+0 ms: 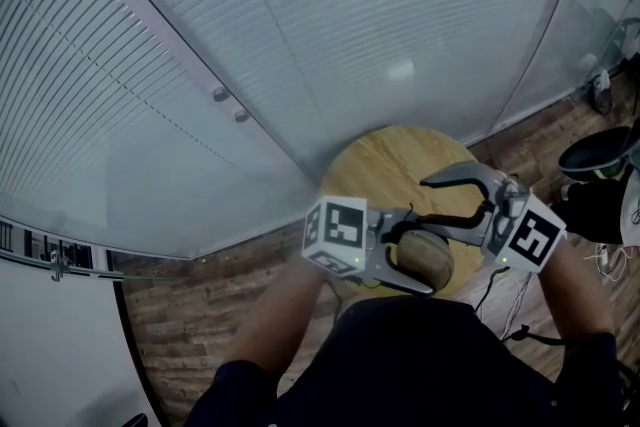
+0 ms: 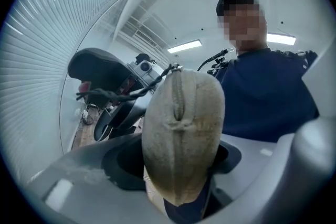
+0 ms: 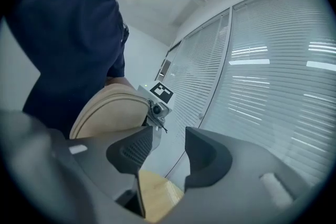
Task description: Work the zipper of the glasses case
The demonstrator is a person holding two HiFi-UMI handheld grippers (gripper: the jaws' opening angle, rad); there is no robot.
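Note:
The tan fabric glasses case is held above the round wooden table. My left gripper is shut on it, one pad on each broad side. In the left gripper view the case stands end-on between the jaws, its zipper seam facing the camera. A dark braided cord runs from the case's top toward the right gripper. My right gripper reaches in from the right over the case's far edge. Its jaws stand apart with nothing between the pads, and the case lies just left of them.
A glass wall with white blinds curves round behind the table. The floor is wood planking. A dark chair and cables stand at the right. The person's dark blue torso fills the bottom.

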